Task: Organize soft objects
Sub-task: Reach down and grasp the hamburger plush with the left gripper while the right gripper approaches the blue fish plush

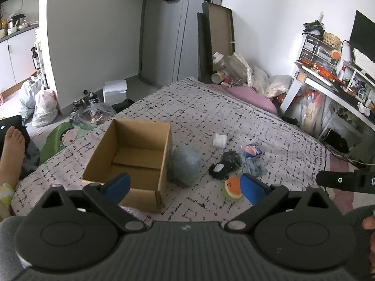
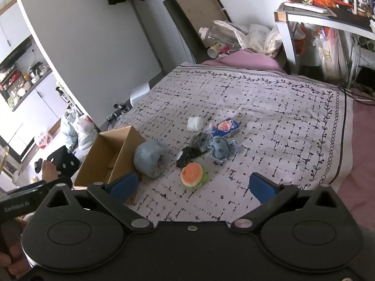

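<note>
Two grippers: the left gripper [image 1: 185,188] and the right gripper [image 2: 191,187] both hang above the bed [image 2: 269,107] with jaws wide apart, holding nothing.
Soft things: a burger toy [image 2: 192,172], a blue fuzzy roll [image 2: 150,158], a blue plush [image 2: 220,148], a black cloth [image 2: 189,153], a tissue pack [image 2: 225,127] and a white wad [image 2: 195,123] lie in a bunch mid-bed.
Box: the cardboard box [image 1: 131,161] sits by the bed's left edge, touching the roll. It looks empty.
Good way: I think grab the burger toy first, squeeze softly, lift clear over the box wall.
</note>
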The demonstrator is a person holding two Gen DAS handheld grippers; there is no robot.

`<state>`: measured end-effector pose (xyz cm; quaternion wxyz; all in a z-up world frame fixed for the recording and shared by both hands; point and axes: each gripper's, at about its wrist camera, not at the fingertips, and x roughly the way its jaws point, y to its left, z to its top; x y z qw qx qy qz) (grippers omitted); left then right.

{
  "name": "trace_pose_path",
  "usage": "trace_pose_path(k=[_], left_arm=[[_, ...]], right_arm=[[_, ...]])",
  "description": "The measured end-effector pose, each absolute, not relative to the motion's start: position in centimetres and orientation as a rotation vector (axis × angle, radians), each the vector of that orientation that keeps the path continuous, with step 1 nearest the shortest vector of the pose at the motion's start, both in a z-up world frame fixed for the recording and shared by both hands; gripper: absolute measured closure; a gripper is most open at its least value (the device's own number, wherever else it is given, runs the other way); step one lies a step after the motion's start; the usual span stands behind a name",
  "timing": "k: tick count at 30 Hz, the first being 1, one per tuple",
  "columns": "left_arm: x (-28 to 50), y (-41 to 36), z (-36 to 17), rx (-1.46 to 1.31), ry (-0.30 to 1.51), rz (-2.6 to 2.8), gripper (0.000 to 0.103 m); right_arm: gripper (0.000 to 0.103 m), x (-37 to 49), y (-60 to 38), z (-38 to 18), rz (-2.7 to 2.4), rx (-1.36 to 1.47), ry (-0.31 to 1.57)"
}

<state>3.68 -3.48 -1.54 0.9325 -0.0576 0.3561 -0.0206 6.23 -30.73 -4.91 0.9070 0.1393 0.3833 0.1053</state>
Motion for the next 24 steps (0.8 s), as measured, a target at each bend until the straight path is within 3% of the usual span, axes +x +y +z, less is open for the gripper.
trace_pose_path(k=[14,17,21,24], left_arm=[[8.1,-5.2,-3.3,-0.210,0.746,-0.058,0.005],[9.2,-5.7,-3.9,-0.234,0.763,-0.061,0.009],[10.8,-6.4,-5.1,-0.270,0.802,-0.074,0.022],[11.8,-6.9,-6.1,-0.290,0.834,-0.083,0.029]], right_arm=[[0.001,12.2,-32.9,-6.3,0.214,0.407,0.874],[0.004,13.7,-33.1,-7.1,0.220,0.433,0.918],[0.008,15.5,-33.0,-7.9,0.206,0.440,0.948],[0.017,16.7,-33.1,-8.2,0.209,0.451,0.956]])
